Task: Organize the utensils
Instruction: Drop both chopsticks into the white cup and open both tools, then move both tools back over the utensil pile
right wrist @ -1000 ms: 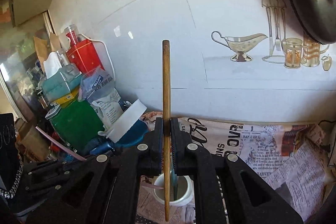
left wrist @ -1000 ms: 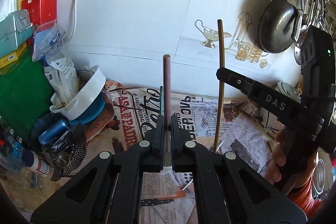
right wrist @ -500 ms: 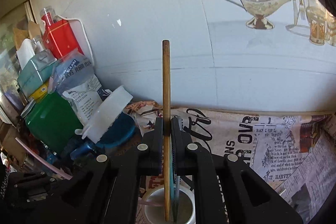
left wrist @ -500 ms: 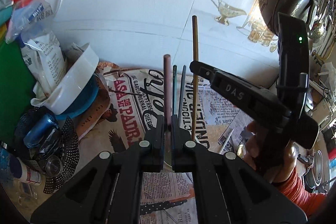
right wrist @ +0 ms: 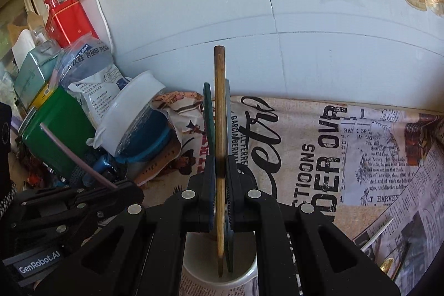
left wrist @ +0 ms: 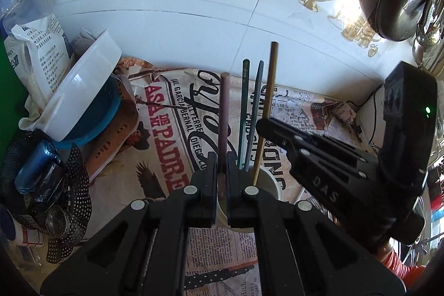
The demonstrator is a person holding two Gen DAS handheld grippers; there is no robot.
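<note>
My left gripper [left wrist: 221, 179] is shut on a purplish chopstick [left wrist: 222, 118] that points up, just over a white cup [left wrist: 270, 181]. Two dark green chopsticks [left wrist: 244, 113] stand in that cup. In the right wrist view my right gripper [right wrist: 221, 179] is shut on a brown wooden chopstick [right wrist: 219, 115]. Its lower end reaches down inside the white cup [right wrist: 249, 272], beside the dark green chopsticks [right wrist: 208, 113]. The left gripper [right wrist: 133, 189] shows at lower left there, with the purplish chopstick [right wrist: 77, 157] slanting out of it. The right gripper [left wrist: 262, 126] comes in from the right.
A newspaper-print cloth [left wrist: 166, 135] covers the counter below a white tiled wall. At left are a white bowl [left wrist: 83, 90] stacked on a blue one, bags, a green box [right wrist: 55, 129], a red tin [right wrist: 69, 21] and a black perforated basket [left wrist: 69, 199]. A dark wok [left wrist: 402, 4] hangs at right.
Both grippers have sunk toward the cup and tilted further down. The wooden chopstick's lower end now sits lower inside the cup, and the two dark green chopsticks have come into the left view.
</note>
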